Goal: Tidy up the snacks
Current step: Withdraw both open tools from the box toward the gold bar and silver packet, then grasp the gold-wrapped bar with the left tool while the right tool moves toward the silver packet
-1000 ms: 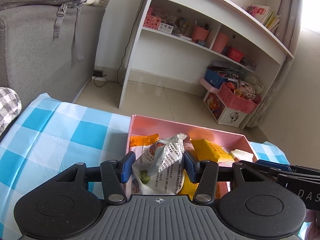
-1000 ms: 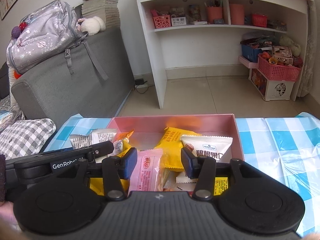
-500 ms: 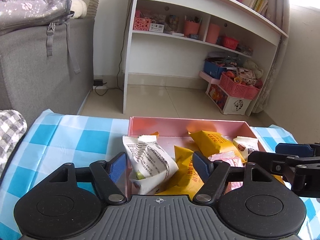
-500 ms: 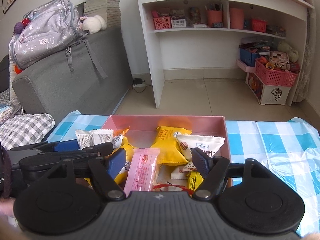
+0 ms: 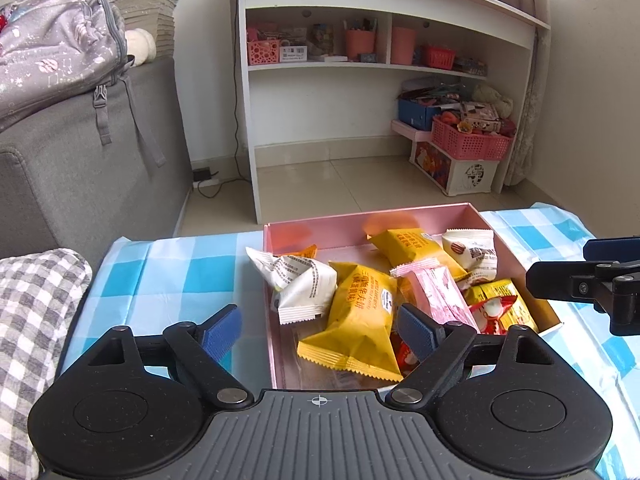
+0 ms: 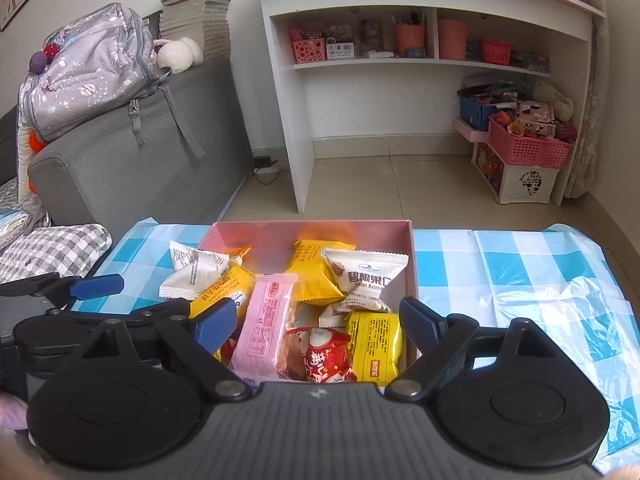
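left gripper: jaws wide apart, have just been opening, nothing pinched. the white crumpled packet it framed lies loose just ahead of the gap, leaning on the left wall of the pink box, clear of both blue pads. big yellow packet sits betw. the jaws, nearer the right pad, prob. not touching it, but the overlap makes that hard to call. left pad hangs outside the box over the blue check cloth.

right gripper: jaws also spread wide, have just been opening, gripping nothing. pink packet lies betw. them, closer to the left pad, free of it. red wrapped snack and small yellow packet sit in the gap towards the right pad, which is at the box's right wall. beyond the tips: white nut packet and another yellow one at the far end of the box.

all snacks seen are in the pink box, which is on the cloth directly in front of both grippers. the left gripper's fingers show left of the right one's jaws, beside the box.
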The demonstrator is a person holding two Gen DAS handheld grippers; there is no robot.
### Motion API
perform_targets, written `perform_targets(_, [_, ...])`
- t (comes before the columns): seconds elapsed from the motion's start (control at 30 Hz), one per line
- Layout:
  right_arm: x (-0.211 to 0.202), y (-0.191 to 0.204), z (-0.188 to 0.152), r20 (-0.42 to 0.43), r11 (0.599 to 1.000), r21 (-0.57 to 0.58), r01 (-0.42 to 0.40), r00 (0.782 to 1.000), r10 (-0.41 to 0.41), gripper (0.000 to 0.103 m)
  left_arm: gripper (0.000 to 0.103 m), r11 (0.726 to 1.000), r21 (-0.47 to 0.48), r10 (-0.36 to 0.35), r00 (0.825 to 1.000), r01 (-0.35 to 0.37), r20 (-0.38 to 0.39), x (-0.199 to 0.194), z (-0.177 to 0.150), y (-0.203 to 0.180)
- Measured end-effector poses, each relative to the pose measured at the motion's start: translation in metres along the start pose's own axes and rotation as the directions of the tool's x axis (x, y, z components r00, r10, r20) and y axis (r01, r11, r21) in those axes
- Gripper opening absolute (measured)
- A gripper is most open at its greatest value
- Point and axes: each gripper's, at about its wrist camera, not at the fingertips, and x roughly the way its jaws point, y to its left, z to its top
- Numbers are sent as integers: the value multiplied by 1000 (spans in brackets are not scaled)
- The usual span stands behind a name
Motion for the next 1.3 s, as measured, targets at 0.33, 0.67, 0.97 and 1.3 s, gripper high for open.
perform_targets(0.33, [-25,-5,-15,-5,1000,15,20,1000,-20,99,93,998,59,5,1000,-3,-30,-34,-12,-10])
perform_targets(0.67, [-32,-7,-36,-28,999,2,39,999,-39,102,95,992,127,-6,998,14,-63,-53,-42,-19])
perform_targets(0.97, [-18,-6,-52,-98,998,-45,47,994,-51,103,95,963,225,-120,985,146,-126,-42,-71,-35])
perform_targets(1.3, [9,-10,-56,-181,997,-32,69,981,-74,102,92,920,283,-220,955,271,-201,-8,-85,-50])
